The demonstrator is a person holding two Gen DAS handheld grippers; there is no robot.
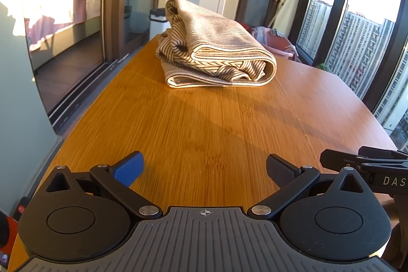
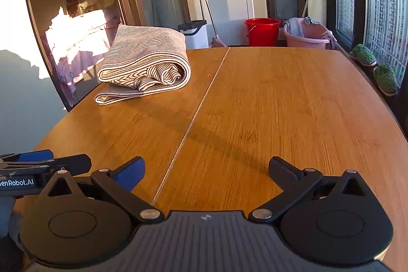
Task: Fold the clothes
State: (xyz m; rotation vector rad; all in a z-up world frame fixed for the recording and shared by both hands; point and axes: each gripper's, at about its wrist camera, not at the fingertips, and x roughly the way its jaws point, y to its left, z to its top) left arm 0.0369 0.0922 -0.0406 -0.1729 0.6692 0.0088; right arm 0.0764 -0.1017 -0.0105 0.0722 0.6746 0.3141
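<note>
A striped beige and brown garment point(image 1: 214, 50) lies folded into a thick bundle on the far part of the wooden table point(image 1: 204, 131); in the right wrist view the garment point(image 2: 145, 65) sits at the table's far left. My left gripper point(image 1: 205, 170) hovers open over the near table edge, well short of the garment, with nothing between its fingers. My right gripper point(image 2: 206, 171) is open too, empty, beside the left one and also far from the garment. Each gripper shows at the edge of the other's view.
A seam point(image 2: 193, 114) runs along the wooden table point(image 2: 280, 106). Behind the table stand a red bucket point(image 2: 262, 31), a pink basin with cloths point(image 2: 308, 35), a white bin point(image 2: 195, 33) and mop handles. Glass sliding doors are to the left, windows to the right.
</note>
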